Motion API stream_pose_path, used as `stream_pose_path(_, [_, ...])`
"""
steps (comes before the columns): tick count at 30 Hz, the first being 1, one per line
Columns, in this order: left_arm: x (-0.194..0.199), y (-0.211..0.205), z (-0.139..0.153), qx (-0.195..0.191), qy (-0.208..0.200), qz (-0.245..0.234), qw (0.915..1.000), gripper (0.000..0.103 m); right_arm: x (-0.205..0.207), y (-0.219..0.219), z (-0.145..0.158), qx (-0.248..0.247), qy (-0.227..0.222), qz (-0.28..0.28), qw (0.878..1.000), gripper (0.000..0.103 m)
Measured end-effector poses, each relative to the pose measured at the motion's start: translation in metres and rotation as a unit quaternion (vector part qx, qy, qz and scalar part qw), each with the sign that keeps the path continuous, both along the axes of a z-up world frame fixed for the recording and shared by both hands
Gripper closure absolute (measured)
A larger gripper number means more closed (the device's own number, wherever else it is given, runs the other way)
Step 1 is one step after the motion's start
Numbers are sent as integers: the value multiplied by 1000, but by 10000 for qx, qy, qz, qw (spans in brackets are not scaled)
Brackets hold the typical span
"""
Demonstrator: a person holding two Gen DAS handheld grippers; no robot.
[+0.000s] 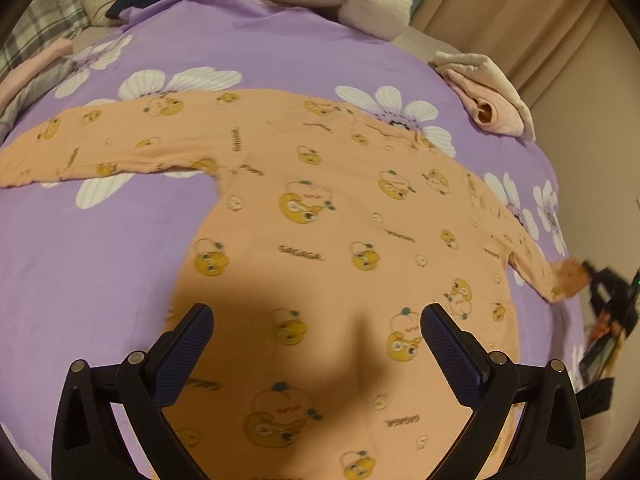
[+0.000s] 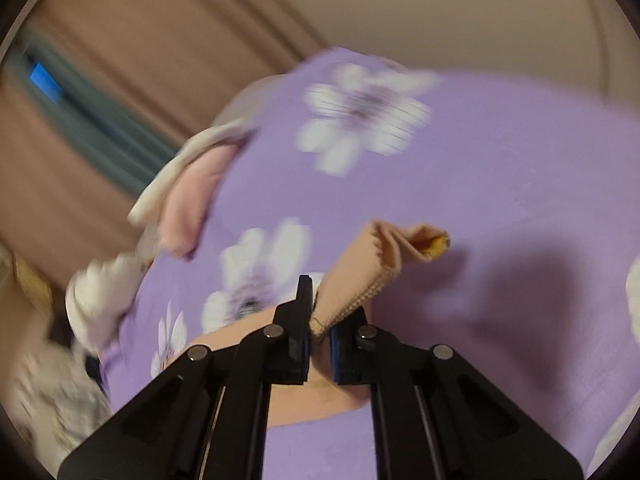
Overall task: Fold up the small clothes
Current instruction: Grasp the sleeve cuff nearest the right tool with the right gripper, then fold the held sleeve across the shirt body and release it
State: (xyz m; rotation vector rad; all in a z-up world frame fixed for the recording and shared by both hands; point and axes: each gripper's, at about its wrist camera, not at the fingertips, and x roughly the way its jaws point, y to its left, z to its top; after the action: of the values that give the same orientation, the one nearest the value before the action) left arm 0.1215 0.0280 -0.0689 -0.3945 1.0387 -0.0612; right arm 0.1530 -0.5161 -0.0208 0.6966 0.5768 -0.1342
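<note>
Left wrist: "GAGAGA" across peach shirt (image 1: pixel 320 208)

At the bottom centre of the frame the right gripper (image 2: pixel 319 330) is clamped on an orange cuff (image 2: pixel 374 268), which rises from the jaws toward the middle right. Beneath lies a purple sheet (image 2: pixel 500 168) with white flowers. Folded cloths (image 2: pixel 188 196), pink and cream, sit at the sheet's edge, centre left. A brown curtain (image 2: pixel 132 40) fills the upper left.

A purple flowered bedsheet (image 1: pixel 100 260) carries an orange printed top (image 1: pixel 320 220) — spread flat — with folded pink clothes (image 1: pixel 492 96) at two o'clock.
</note>
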Motion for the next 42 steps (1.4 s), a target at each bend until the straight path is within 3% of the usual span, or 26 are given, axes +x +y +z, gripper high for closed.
stream_pose_path(6, [-15, 32, 2, -107, -10, 207, 9997, 1, 20, 105, 83, -863, -347, 1036, 9903, 96])
stream_pose_path(10, [-22, 53, 5, -152, -42, 353, 9993, 1, 34, 186, 115, -1388, -510, 1648, 9752, 96])
stream_pose_path(14, [-26, 74, 10, -189, -147, 505, 9984, 1, 44, 261, 119, -1903, -547, 2191, 9554, 96])
stream_pose_path(21, [-24, 103, 5, -253, -152, 708, 9971, 1, 58, 370, 69, -2975, -194, 2953, 9077, 96])
stream_pose_path(26, [-23, 115, -3, -280, -61, 806, 9963, 1, 56, 435, 2, -3643, 256, 3533, 8613, 96])
stream_pose_path(30, [-18, 118, -11, -324, 28, 816, 9961, 1, 50, 473, -35, -4058, 518, 3887, 8256, 92])
stream_pose_path(31, [-17, 118, -12, -328, 40, 813, 9961, 1, 48, 478, -46, -4196, 622, 4001, 8124, 87])
stream_pose_path(33, [-10, 115, -13, -398, 66, 761, 9963, 1, 43, 486, -58, -4302, 764, 4233, 7937, 60])
stream_pose_path(34, [-7, 113, -12, -424, 74, 723, 9965, 1, 39, 486, -62, -4278, 798, 4380, 7866, 54])
stream_pose_path(36, [2, 106, -8, -492, 44, 576, 9971, 1, 30, 482, -59, -4061, 663, 4649, 7839, 48])
stream_pose_path(38, [11, 98, -2, -577, -44, 432, 9974, 1, 20, 467, -46, -3587, 404, 4901, 7934, 45])
stream_pose_path(41, [28, 84, 9, -817, -281, 147, 9962, 1, 15, 423, -22, -2409, 67, 5081, 8269, 30])
stream_pose_path(42, [36, 77, 13, -933, -359, 32, 9950, 1, 15, 409, -19, -2085, -19, 5052, 8374, 29])
